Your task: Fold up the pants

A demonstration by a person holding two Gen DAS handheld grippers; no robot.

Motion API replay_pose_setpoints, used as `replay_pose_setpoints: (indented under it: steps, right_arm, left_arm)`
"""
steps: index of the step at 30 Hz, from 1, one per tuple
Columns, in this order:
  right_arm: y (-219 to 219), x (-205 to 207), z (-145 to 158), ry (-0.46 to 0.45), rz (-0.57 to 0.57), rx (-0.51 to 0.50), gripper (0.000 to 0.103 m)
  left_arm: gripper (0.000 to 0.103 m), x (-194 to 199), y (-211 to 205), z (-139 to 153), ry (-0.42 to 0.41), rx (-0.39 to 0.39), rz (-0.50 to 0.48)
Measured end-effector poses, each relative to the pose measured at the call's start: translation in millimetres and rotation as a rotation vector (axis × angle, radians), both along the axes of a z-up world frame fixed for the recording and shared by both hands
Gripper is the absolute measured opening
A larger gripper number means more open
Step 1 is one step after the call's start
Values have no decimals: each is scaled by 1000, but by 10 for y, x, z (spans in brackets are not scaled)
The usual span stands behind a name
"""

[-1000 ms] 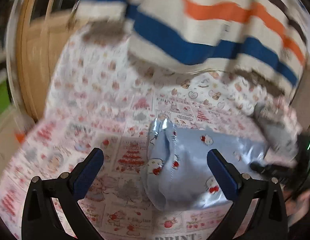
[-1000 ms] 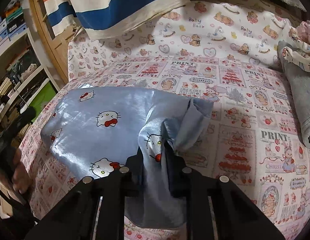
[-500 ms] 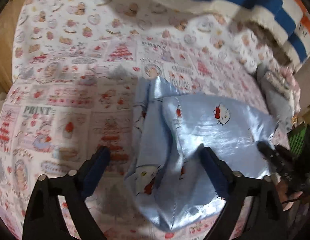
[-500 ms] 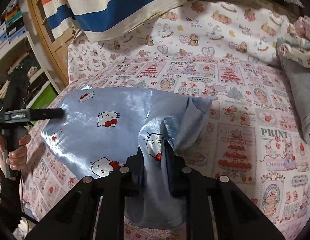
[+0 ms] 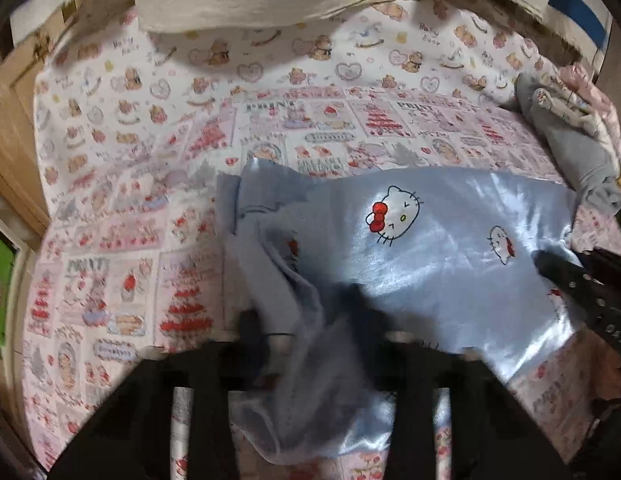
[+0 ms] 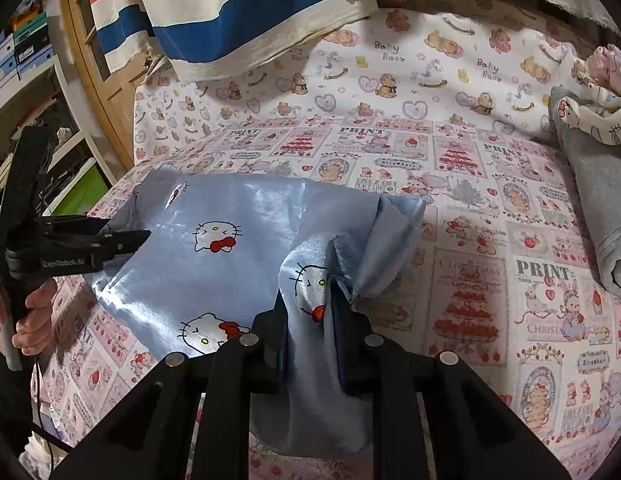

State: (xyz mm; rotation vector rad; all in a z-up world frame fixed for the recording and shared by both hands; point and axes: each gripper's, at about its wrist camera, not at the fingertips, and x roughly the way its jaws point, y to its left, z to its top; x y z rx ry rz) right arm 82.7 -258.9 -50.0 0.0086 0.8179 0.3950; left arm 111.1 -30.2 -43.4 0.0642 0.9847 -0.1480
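Shiny light blue pants (image 5: 430, 240) with cat faces lie crumpled on the printed bedsheet (image 5: 122, 184). My left gripper (image 5: 306, 320) is blurred and its jaws are closing, with a bunched fold of the pants between them. In the right wrist view the left gripper (image 6: 138, 238) pinches the left edge of the pants (image 6: 230, 248). My right gripper (image 6: 310, 312) is shut on a gathered corner of the pants, lifted a little off the sheet. The right gripper (image 5: 546, 264) also shows at the pants' right edge in the left wrist view.
A folded grey garment (image 6: 598, 208) with patterned clothes on top lies at the right of the sheet. A blue, orange and white striped cloth (image 6: 230, 20) hangs at the back. A wooden frame (image 6: 106, 80) and shelves stand at the left. A person's hand (image 6: 34, 320) holds the left gripper.
My left gripper swung in over the pants, rolled, and its wide-open jaws came together on the cloth. The right gripper kept still, holding the same corner.
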Motion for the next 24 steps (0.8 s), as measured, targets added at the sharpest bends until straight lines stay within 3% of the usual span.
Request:
replay_pose_setpoints:
  steps: [3, 7, 17, 20, 24]
  right_arm:
    - [21, -18, 16, -20, -8, -20, 18]
    - [23, -79, 120, -71, -16, -29, 7]
    - [-286, -214, 937, -238, -51, 4, 4]
    - [-354, -208, 1032, -202, -52, 22, 4]
    - [-380, -274, 817, -131, -36, 42, 4]
  left_arm:
    - [5, -24, -36, 83, -30, 3, -6]
    - [5, -88, -155, 324, -104, 27, -36]
    - [5, -190, -455, 988, -252, 46, -88]
    - [5, -186, -505, 1006, -236, 31, -89]
    - [5, -169, -475, 749, -163, 57, -67]
